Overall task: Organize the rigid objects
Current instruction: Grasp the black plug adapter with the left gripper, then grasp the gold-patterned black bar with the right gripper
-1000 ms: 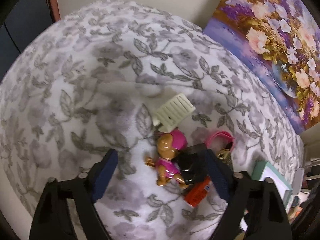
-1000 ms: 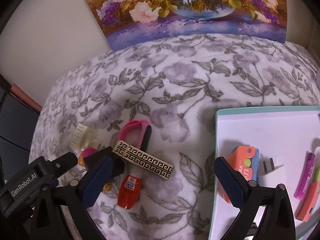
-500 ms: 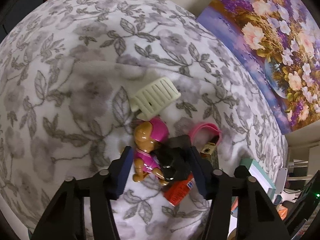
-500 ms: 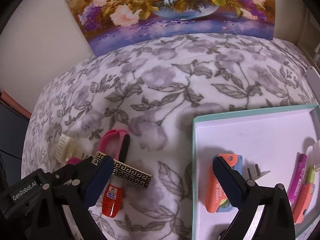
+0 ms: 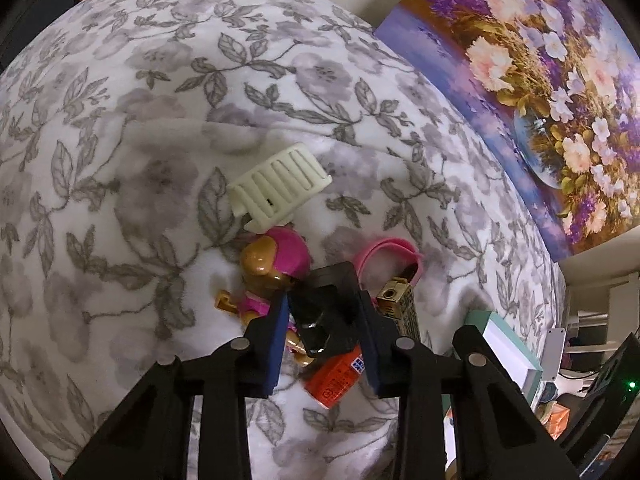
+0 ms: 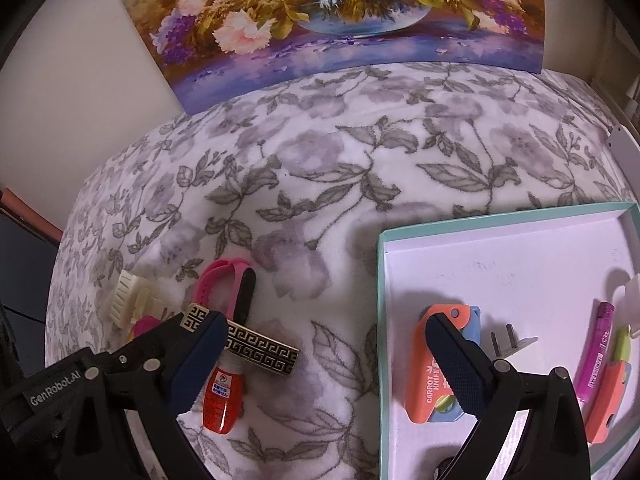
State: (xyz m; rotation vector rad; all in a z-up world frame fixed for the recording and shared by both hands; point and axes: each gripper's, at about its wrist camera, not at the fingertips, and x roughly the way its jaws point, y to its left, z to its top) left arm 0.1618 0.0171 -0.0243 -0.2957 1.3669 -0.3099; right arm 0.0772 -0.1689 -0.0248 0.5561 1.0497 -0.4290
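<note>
My left gripper point(image 5: 322, 306) points down at a pile on the flowered blanket, and its jaws are closing, with both pads against a glossy black block point(image 5: 320, 292). Around the block lie a pink dog figure point(image 5: 276, 268), a cream comb point(image 5: 280, 190), a pink wristband point(image 5: 394, 250), a gold patterned bar point(image 5: 404, 308) and a red glue bottle point(image 5: 336, 376). My right gripper point(image 6: 324, 332) hangs open with nothing in it, one finger over the bar point(image 6: 260, 348), the other over an orange carrot knife point(image 6: 424, 380) in the teal tray point(image 6: 380, 280).
The tray also holds a small plug point(image 6: 516, 344), a pink pen point(image 6: 596, 356) and a second orange knife point(image 6: 604, 404). A flower painting point(image 6: 328, 12) leans on the wall behind the blanket. Shelves and clutter stand to the right in the left wrist view.
My left gripper's jaws have come together from wide apart onto the black block, and it has leaned in over the pile. The right gripper has stayed open and almost still.
</note>
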